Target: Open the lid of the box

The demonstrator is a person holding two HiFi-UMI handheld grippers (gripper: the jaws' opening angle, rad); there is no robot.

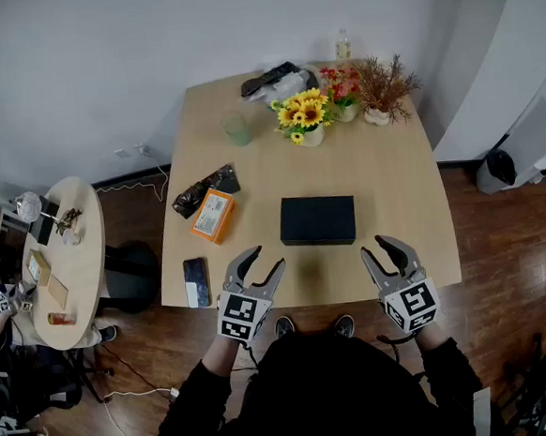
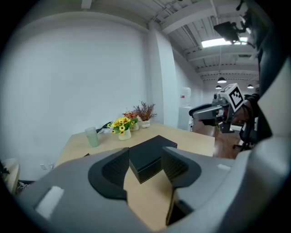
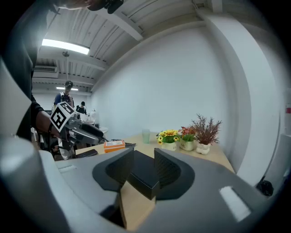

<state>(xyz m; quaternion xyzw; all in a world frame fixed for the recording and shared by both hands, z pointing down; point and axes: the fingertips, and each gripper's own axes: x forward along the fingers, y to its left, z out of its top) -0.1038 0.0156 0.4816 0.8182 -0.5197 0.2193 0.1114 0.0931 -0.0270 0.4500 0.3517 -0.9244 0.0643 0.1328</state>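
A closed black box (image 1: 317,220) lies flat on the wooden table (image 1: 393,184), near its front edge. My left gripper (image 1: 263,260) hovers at the table's front edge, just short of the box's left front corner, jaws open and empty. My right gripper (image 1: 377,247) hovers off the box's right front corner, also open and empty. In the left gripper view the box (image 2: 150,157) shows ahead between the fingers (image 2: 113,168) of the left gripper (image 2: 145,154), untouched. In the right gripper view the box (image 3: 143,175) sits ahead of the right gripper (image 3: 143,157), apart from its pads.
Left of the box lie an orange packet (image 1: 213,215), a black wrapper (image 1: 205,189) and a phone (image 1: 196,281). At the back stand a green cup (image 1: 236,129), sunflowers (image 1: 304,116), a dried plant (image 1: 382,86) and a bottle (image 1: 342,45). A round side table (image 1: 65,262) stands at left.
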